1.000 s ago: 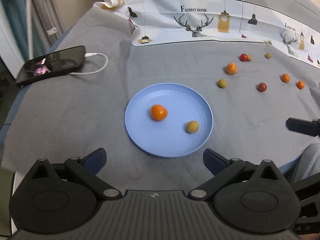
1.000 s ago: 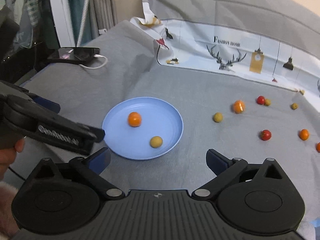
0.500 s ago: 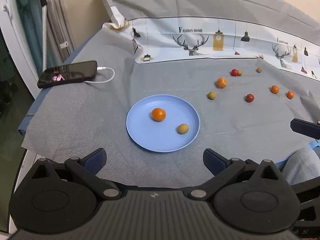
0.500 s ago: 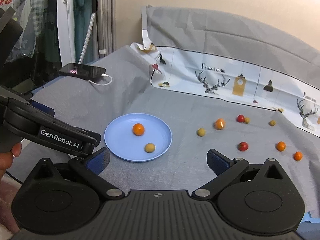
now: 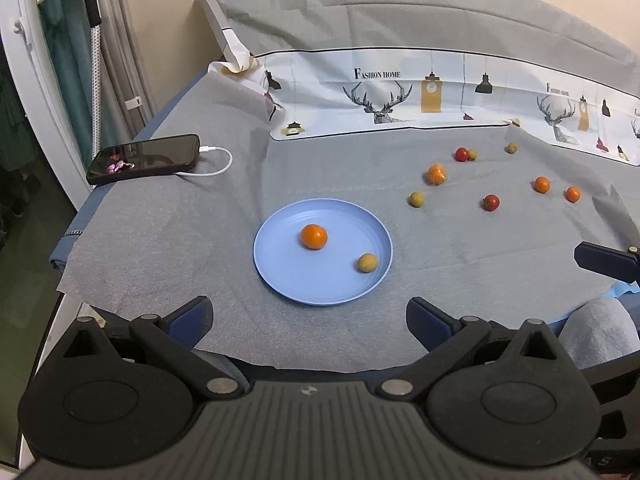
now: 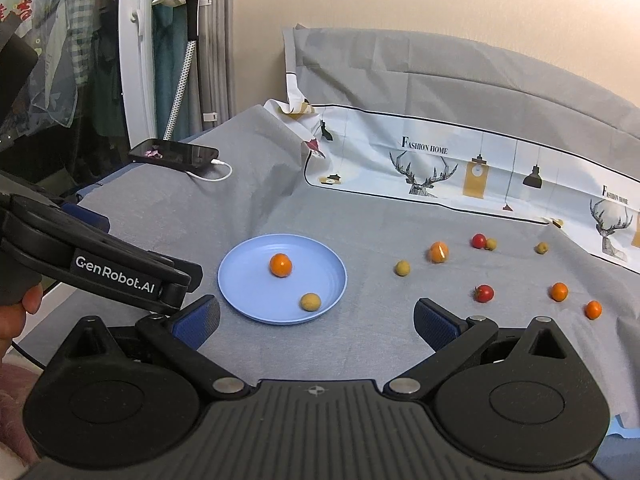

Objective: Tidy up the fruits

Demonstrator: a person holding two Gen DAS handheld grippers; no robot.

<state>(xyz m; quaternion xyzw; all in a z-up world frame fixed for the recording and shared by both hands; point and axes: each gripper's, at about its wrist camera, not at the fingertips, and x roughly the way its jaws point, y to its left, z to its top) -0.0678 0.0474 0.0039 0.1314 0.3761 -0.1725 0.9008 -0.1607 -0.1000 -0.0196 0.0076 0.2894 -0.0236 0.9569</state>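
A blue plate (image 5: 280,272) (image 6: 248,280) lies on the grey cloth and holds an orange fruit (image 5: 314,236) (image 6: 280,265) and a tan fruit (image 5: 367,262) (image 6: 310,302). Several small orange, red and tan fruits lie loose to its right, among them a wrapped orange one (image 5: 436,174) (image 6: 438,252), a tan one (image 5: 416,199) (image 6: 402,268) and a red one (image 5: 491,202) (image 6: 484,293). My left gripper (image 5: 310,320) hangs open and empty short of the plate's near rim. My right gripper (image 6: 316,322) is likewise open and empty, held back from the plate.
A black phone (image 5: 144,158) (image 6: 174,155) on a white cable lies at the cloth's back left. A printed white sheet (image 5: 440,96) runs along the back. The cloth's left edge drops off beside the left gripper body (image 6: 100,268). A garment steamer pole (image 6: 188,44) stands behind.
Both grippers have pulled back and risen, so the plate and loose fruits look smaller and farther. Both stay open and empty. No fruit has moved.
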